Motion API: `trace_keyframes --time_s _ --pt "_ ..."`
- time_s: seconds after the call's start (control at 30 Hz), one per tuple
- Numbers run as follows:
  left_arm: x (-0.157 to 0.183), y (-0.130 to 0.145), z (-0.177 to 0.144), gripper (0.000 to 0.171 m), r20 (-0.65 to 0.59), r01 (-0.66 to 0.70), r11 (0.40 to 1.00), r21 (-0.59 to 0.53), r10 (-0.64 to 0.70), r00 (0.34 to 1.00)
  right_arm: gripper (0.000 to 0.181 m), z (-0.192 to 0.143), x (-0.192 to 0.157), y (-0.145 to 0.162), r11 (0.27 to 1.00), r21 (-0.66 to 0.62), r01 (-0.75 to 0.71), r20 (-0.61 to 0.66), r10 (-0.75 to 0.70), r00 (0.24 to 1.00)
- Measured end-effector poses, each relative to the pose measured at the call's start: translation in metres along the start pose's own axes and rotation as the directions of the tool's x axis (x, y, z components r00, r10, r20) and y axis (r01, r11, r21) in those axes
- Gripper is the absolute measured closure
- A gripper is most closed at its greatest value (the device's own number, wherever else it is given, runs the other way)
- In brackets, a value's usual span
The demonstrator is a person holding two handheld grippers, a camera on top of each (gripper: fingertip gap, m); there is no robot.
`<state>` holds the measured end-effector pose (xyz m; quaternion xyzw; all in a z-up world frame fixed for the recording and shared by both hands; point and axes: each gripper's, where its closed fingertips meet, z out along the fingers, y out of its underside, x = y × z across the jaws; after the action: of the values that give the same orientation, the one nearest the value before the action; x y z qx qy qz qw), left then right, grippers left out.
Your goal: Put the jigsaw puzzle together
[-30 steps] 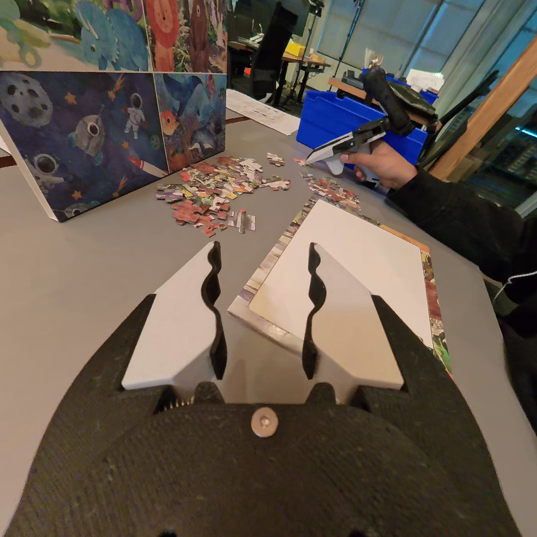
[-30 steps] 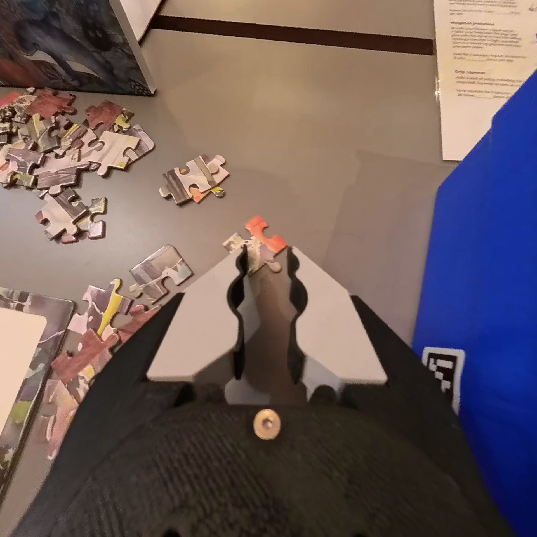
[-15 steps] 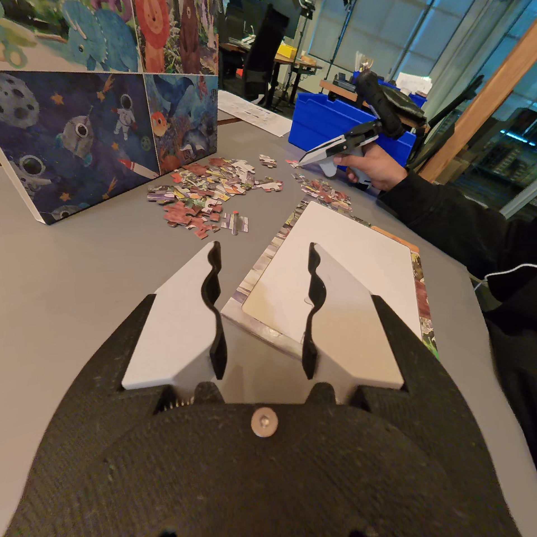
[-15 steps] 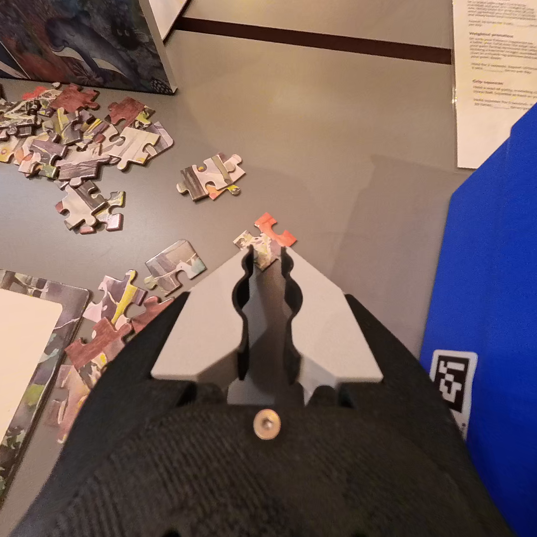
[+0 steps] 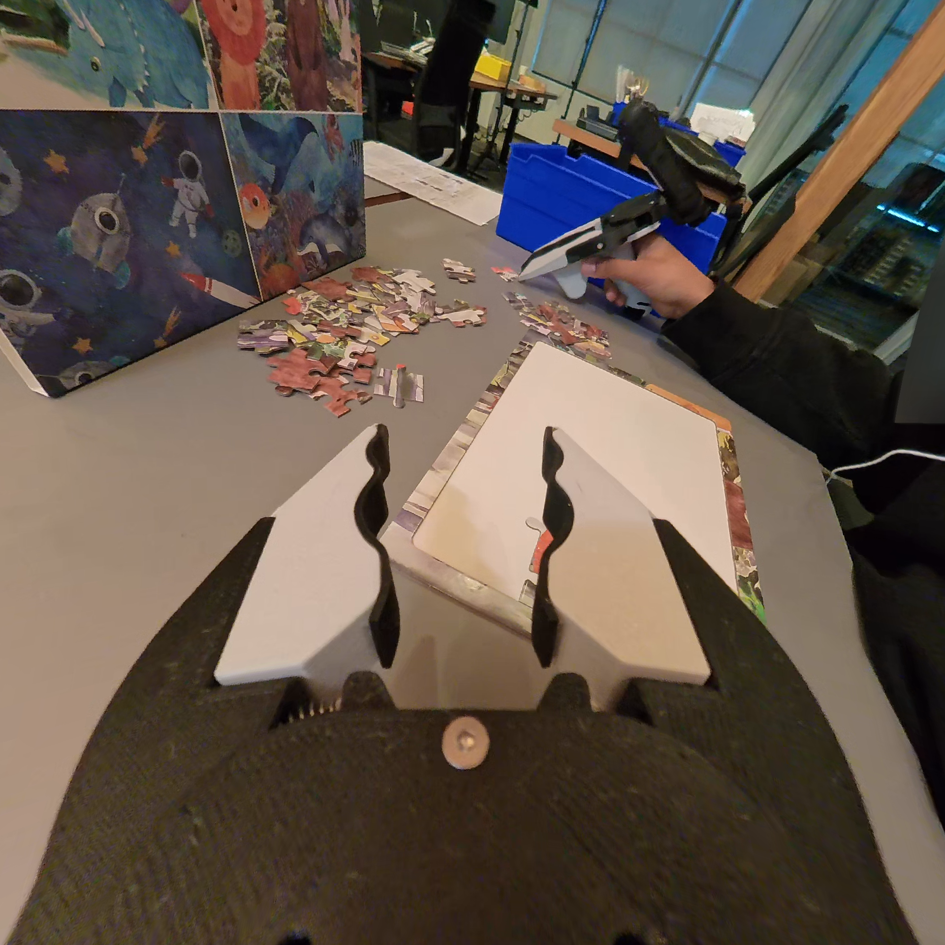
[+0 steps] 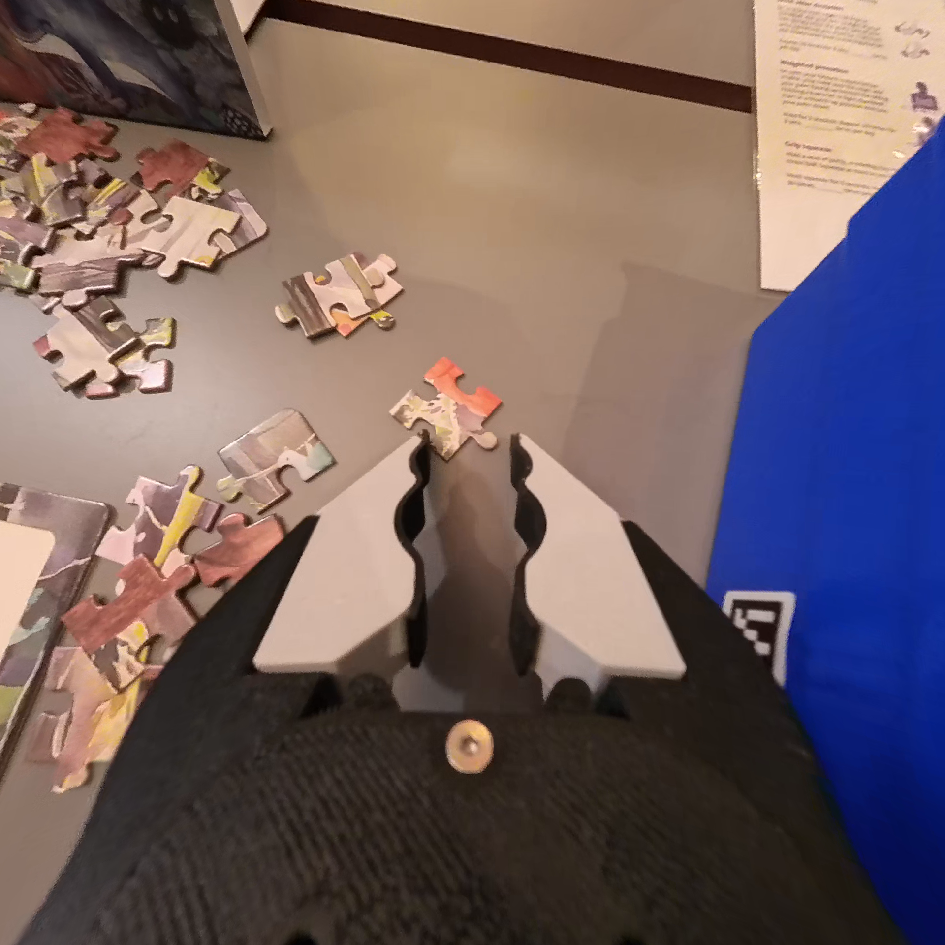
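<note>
A: Right claw apart, empty, low over the desk. Red-topped piece lies flat just ahead of the tips, its near corner about level with the left tip; contact unclear.

B: Left claw?

A: Apart too, holding nothing, hanging over the near corner of the tray. Tray almost bare: 1 piece seated near that corner, mostly hidden behind a finger.

B: Risks?

A: The piece is thin and flat on the desk. My guess: tips closing from above could skid it forward or flip it rather than pinch it. It also sits a little left of the gap, so 1 finger might land on top.

B: Obstacles?

A: Blue bin close on the right, so little room to swing that way. A joined pair lies beyond to the left, a grey piece nearer left; both apart from the target. Main pile by the picture box, smaller heap touching the tray's edge. Printed sheet beyond the bin
</note>
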<state>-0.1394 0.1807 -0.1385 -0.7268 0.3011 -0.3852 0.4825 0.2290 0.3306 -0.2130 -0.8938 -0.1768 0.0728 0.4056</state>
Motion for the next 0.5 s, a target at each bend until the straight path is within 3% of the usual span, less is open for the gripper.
trace_keyframes --time_s 0.23,0.4,0.5 --pt "0.001 0.001 0.001 0.112 -0.002 -0.004 1.0 -0.006 0.004 1.0 0.155 -0.006 0.015 -0.013 0.991 0.04 0.129 -0.195 -0.119 0.974" --pt "0.001 0.001 0.001 0.112 0.0 -0.005 1.0 -0.007 0.005 1.0 0.13 -0.002 -0.011 -0.026 0.991 0.13 -0.031 -0.008 0.033 0.999" --pt "0.001 0.002 0.002 0.112 -0.003 -0.004 1.0 -0.009 0.004 1.0 0.125 0.008 -0.006 -0.02 0.997 0.071 -0.024 -0.043 0.028 0.999"
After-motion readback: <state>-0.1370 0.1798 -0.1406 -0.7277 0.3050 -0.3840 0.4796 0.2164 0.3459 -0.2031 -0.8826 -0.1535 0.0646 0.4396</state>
